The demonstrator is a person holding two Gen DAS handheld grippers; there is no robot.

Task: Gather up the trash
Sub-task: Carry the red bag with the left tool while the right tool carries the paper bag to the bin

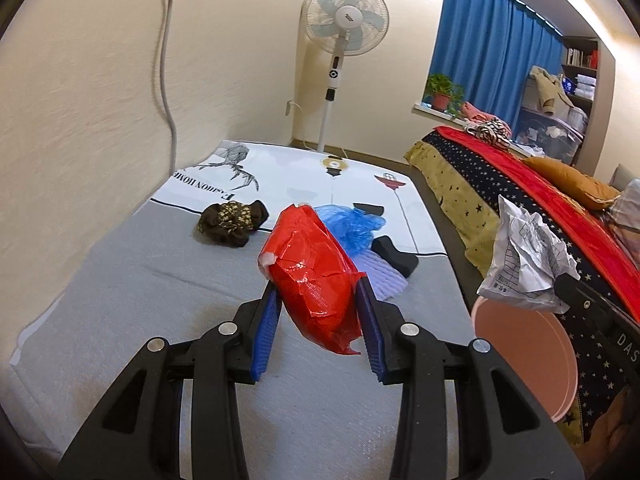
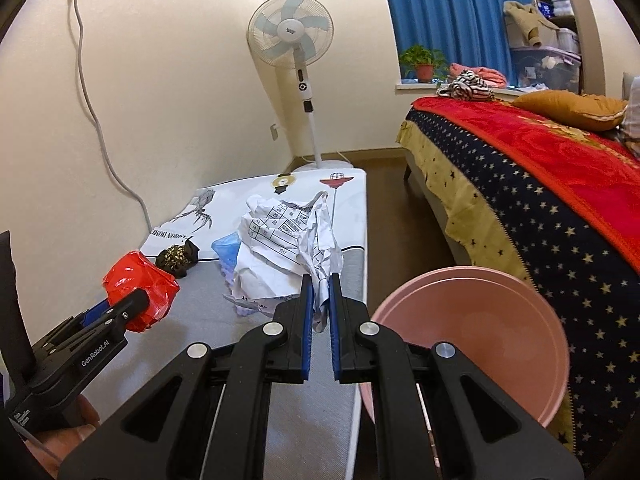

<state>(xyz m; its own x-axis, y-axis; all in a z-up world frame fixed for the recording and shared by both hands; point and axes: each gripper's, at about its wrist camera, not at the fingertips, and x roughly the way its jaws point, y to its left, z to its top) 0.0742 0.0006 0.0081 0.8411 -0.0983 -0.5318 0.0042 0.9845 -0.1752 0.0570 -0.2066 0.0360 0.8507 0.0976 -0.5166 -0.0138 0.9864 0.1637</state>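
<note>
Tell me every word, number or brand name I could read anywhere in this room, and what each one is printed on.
"GenRobot.AI": side of the left gripper.
"FASHION HOME": upside down on the white printed cloth, beside the spider drawing.
"DAS", cut off: body of the right gripper.
"28", "29", "34": table cells on the crumpled paper; its other characters are too small to read.
Fan hub logo: blurred.
Book spines on the shelf: too small.

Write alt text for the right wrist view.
The right gripper, jaws shut, pinches a crumpled white printed paper above a grey-covered table, with a pink plastic basin just right. At left, the left gripper clamps a crumpled red plastic wrapper.
</note>
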